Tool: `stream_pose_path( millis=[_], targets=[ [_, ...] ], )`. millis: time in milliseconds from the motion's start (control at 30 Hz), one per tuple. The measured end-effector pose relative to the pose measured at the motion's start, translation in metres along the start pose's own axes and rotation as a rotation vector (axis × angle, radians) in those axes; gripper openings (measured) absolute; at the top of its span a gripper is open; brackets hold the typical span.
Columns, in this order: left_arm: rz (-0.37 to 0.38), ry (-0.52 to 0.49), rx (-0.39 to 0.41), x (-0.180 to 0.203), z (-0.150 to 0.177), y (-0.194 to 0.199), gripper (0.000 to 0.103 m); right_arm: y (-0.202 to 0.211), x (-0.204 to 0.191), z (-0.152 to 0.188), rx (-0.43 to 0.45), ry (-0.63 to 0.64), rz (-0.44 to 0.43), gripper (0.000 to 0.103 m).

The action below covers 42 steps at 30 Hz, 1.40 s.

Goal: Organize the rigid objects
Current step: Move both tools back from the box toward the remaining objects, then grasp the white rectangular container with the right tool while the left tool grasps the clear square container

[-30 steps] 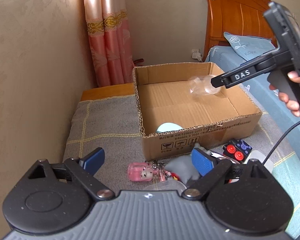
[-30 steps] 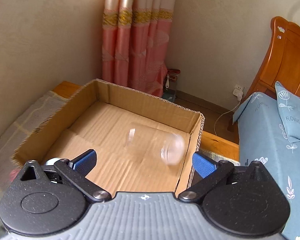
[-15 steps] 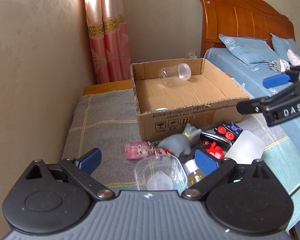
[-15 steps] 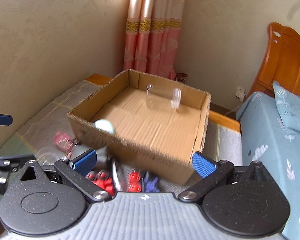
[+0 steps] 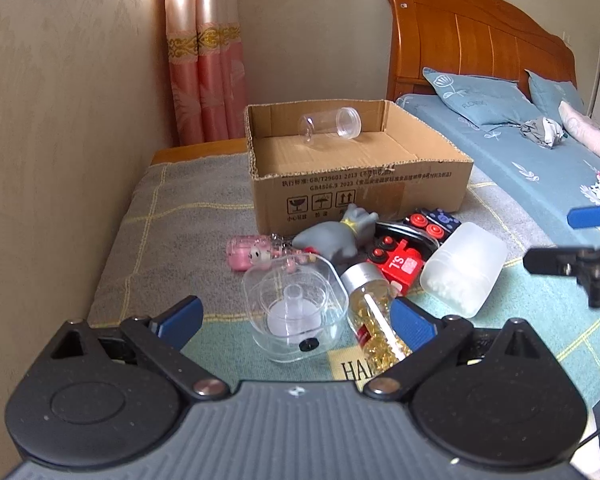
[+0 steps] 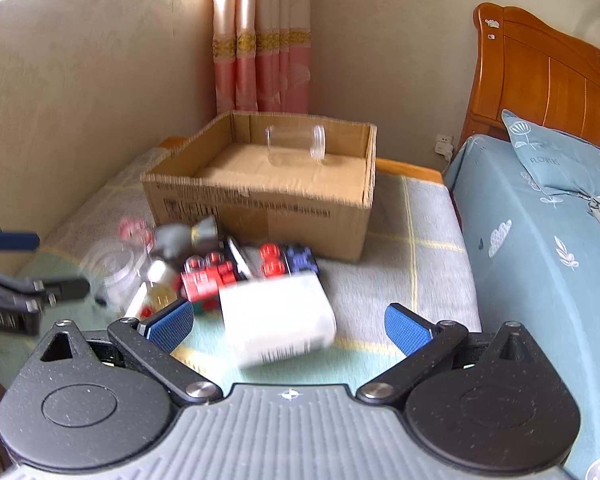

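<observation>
Left cam: left gripper (image 5: 296, 316) is spread wide holding nothing, hovering over a clear square plastic container (image 5: 294, 306); a clear plastic jar (image 5: 329, 125) lies on its side in the brown cardboard box (image 5: 360, 196)

Right cam: right gripper (image 6: 288, 324) gapes wide and empty above a frosted white bottle (image 6: 278, 318), the view is blurry

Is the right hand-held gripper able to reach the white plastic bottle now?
Probably yes: the right hand-held gripper is open, and the white plastic bottle lies just ahead between its fingers, nothing covering it.
</observation>
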<state>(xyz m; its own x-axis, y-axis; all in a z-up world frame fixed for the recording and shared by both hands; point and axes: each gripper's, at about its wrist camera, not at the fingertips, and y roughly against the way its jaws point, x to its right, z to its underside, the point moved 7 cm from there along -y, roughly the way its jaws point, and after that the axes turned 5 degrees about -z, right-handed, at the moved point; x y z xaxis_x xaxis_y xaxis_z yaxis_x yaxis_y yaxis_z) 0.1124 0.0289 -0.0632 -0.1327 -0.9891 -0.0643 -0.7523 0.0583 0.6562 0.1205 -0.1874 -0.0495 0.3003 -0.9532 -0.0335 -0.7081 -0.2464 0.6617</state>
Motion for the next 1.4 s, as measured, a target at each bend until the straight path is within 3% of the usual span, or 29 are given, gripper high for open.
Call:
stream_pose_path(
  millis=[133,400,600,967,1267,1400],
  targets=[
    [-0.012,0.006,-0.021,0.000,0.006,-0.004,0.100,-0.011,0.002,0.028,-0.050,0.023,0.004,0.103],
    [-0.048,0.030,-0.063,-0.001,0.012,-0.019,0.100,-0.044,0.002,0.061,-0.120,0.001,-0.078,0.103],
    [-0.075,0.031,-0.075,-0.002,0.008,-0.028,0.100,-0.065,-0.001,0.061,-0.106,0.052,-0.058,0.103],
    [-0.095,0.032,-0.070,0.002,-0.009,-0.060,0.100,-0.069,0.001,0.062,-0.067,0.055,-0.063,0.103],
    [-0.128,0.070,-0.105,-0.019,0.006,-0.060,0.101,-0.068,0.001,0.063,-0.067,0.063,-0.071,0.103],
    [-0.107,0.086,-0.122,-0.023,0.013,-0.065,0.102,-0.069,0.001,0.061,-0.074,0.067,-0.075,0.103]
  ],
)
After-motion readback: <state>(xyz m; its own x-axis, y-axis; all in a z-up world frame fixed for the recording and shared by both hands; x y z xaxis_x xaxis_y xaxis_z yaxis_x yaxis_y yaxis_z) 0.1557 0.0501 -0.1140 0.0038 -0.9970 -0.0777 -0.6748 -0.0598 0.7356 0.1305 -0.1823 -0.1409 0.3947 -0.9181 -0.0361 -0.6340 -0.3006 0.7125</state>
